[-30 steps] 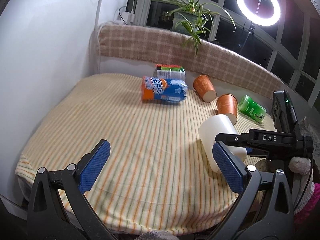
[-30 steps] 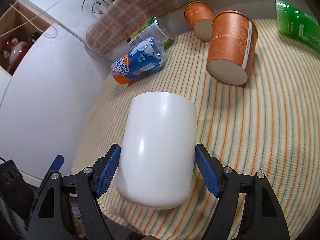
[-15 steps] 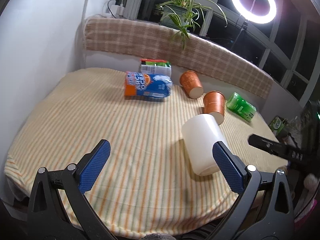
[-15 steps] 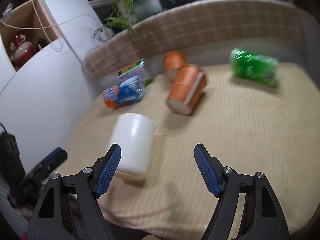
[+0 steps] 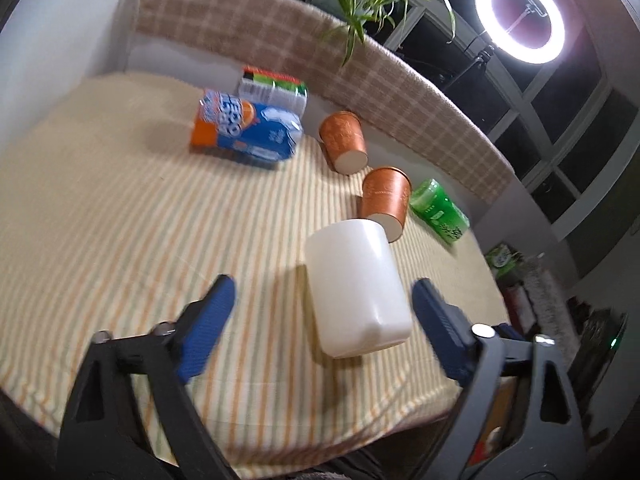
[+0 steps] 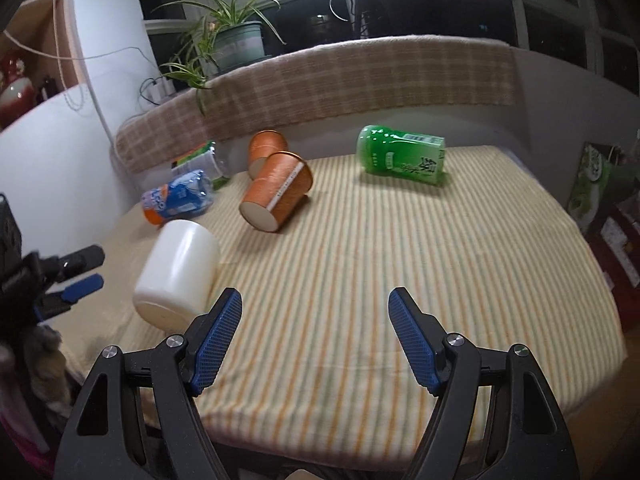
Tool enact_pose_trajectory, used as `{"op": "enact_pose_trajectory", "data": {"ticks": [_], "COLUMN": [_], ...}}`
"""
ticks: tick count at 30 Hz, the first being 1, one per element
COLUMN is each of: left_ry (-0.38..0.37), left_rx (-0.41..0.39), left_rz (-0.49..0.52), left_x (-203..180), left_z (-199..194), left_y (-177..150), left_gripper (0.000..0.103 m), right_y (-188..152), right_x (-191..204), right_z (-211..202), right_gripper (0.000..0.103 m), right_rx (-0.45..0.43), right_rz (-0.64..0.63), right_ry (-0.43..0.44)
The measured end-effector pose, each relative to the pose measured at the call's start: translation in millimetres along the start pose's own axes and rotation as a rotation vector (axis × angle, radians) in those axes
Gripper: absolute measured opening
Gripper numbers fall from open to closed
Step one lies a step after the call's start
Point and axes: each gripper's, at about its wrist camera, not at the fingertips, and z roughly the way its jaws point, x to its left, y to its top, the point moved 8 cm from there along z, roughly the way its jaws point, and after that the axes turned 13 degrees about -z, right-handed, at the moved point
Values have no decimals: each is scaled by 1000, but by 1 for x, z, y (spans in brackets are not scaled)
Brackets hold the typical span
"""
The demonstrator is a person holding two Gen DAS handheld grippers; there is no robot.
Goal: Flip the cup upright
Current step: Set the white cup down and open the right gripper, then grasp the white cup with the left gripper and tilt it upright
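Note:
A white cup (image 5: 356, 288) lies on its side on the striped tablecloth (image 5: 120, 240), its flat closed end toward me. My left gripper (image 5: 320, 300) is open, its blue pads on either side of the cup's near half, not touching it. In the right wrist view the cup (image 6: 178, 270) lies at the left, near the table's front edge. My right gripper (image 6: 314, 326) is open and empty, to the right of the cup over bare cloth. The left gripper's tip (image 6: 76, 280) shows at the left edge there.
Two orange paper cups (image 5: 386, 202) (image 5: 344, 146) lie on their sides behind the white cup. A green packet (image 5: 438, 210), a blue and orange Oreo pack (image 5: 246, 130) and a green and white pack (image 5: 272, 86) lie further back. A checked cushion (image 5: 280, 36) lines the back edge.
My right gripper has let go of the white cup and drawn back to the right. My left gripper has moved in so its open pads flank the cup.

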Motion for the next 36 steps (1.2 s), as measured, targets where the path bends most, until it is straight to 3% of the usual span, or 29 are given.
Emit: {"op": "enact_pose_trajectory", "data": {"ticks": [9,16,23,36], "left_ry": [-106,-132,-145,-103], "left_rx": [175,254,284,322], "left_rz": [-153,-215,-262,-222], "left_x": [-4,-6,-3,-7], "left_z": [34,59,67,83], "left_y": [2,2,1,-6], "left_gripper": [83,83,83,77], "right_y": [2,4,4,4], "right_x": [0,-3,-3,-12], "right_z": [-6,-8,-8,-10], "right_gripper": [76,76,76,76], "right_rx": [-20,-30,-32,-37], "right_rz": [-61,-41,-38,-4], "right_ry": [-70,-73,-78,-84]}}
